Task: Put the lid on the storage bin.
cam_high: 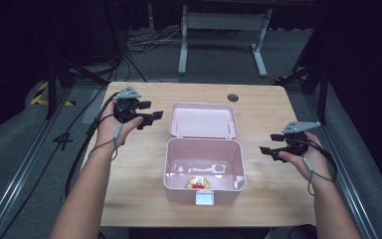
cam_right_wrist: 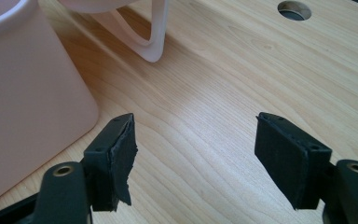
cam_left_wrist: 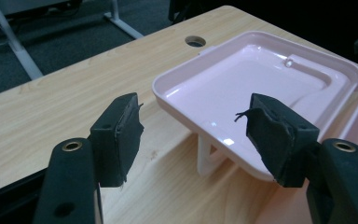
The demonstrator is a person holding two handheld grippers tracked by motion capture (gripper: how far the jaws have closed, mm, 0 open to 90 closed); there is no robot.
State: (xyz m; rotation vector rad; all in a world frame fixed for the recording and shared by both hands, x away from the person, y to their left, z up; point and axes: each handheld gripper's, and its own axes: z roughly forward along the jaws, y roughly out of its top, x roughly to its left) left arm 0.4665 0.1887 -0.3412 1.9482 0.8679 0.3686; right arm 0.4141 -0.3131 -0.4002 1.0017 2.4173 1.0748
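Observation:
A pink lunch box (cam_high: 204, 185) stands open in the middle of the wooden table, its lid (cam_high: 204, 119) folded back flat behind it. Inside the box lies a small red and yellow item (cam_high: 198, 182) near the front wall. My left gripper (cam_high: 151, 117) is open to the left of the lid, jaws pointing at it; in the left gripper view (cam_left_wrist: 196, 133) the lid (cam_left_wrist: 261, 88) lies just beyond the jaws. My right gripper (cam_high: 267, 150) is open to the right of the box; in the right gripper view (cam_right_wrist: 196, 158) the box wall (cam_right_wrist: 23, 102) is at left.
The table (cam_high: 134, 169) has a round cable hole (cam_high: 233, 97) at the back. A white desk frame (cam_high: 224, 35) stands on the grey floor beyond. Black stands flank both sides of the table.

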